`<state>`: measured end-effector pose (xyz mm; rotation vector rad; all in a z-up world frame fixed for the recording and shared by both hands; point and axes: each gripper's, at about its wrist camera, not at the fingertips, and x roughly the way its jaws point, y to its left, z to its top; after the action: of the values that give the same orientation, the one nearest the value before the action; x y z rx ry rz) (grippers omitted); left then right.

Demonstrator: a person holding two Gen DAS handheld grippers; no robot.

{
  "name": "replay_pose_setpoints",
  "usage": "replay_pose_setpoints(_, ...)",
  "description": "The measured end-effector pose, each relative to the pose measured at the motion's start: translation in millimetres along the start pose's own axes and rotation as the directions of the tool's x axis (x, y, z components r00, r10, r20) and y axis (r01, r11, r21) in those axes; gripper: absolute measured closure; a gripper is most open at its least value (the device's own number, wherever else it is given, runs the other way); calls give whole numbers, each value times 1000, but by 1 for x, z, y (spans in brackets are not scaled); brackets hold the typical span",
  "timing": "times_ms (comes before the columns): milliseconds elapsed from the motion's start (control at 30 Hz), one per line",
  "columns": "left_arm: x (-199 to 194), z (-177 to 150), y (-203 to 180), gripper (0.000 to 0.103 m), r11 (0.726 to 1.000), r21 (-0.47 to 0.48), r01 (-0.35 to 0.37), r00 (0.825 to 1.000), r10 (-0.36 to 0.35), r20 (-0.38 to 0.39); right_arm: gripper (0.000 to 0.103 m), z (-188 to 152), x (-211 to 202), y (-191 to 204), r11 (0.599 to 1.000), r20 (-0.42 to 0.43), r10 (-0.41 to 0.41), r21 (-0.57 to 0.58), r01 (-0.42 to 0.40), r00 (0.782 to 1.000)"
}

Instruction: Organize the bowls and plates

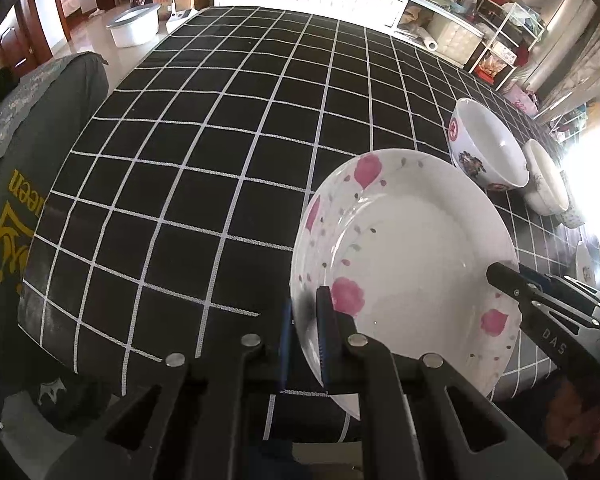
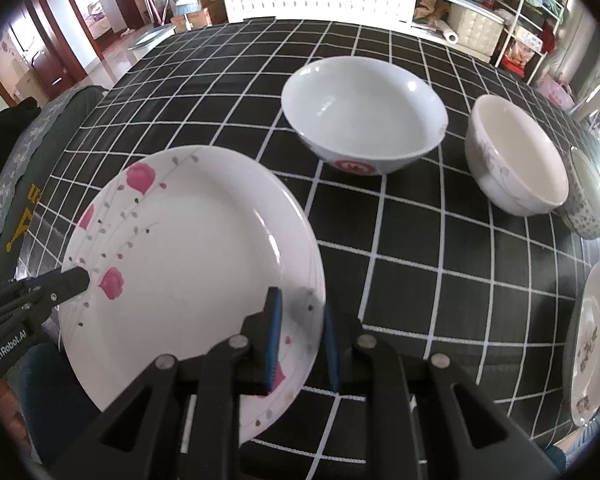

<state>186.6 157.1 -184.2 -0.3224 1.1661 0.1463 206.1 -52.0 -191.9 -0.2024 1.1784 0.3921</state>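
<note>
A white plate with pink flowers (image 1: 412, 240) (image 2: 188, 256) hovers over the near edge of the table. My left gripper (image 1: 305, 320) is shut on its left rim, one pad above and one below. From the right wrist view the same gripper (image 2: 76, 279) reaches in from the left. My right gripper (image 2: 302, 320) pinches the opposite rim between its blue pads and shows in the left wrist view (image 1: 500, 274). Beyond stand a white bowl with a red emblem (image 2: 364, 116) (image 1: 488, 144), a cream bowl (image 2: 516, 156) (image 1: 546, 178) and a small speckled bowl (image 2: 588, 196).
The table wears a black cloth with white checks (image 1: 220, 128) (image 2: 420, 260). A second plate with brown motifs (image 2: 596, 344) lies at the right edge. A chair with a grey-green cover (image 1: 40, 160) stands against the table's left side. Shelves and boxes line the far wall.
</note>
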Motion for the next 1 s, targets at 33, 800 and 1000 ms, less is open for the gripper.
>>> replay_pose_setpoints(33,-1,0,0,94,1000,-3,5,1000,-5,-3,79,-1,-2,-2,1000,1,-2,9,2,1000)
replay_pose_setpoints(800,-106,-24,-74,80,992,125,25,984,-46,174,78,-34,-118,-24,997,195,23,70,-37,980)
replay_pose_setpoints(1000,-121,-34,-109,73,980,196,32,972,-76,223,75,-49,-145,-43,994,243,4,102,-30,970)
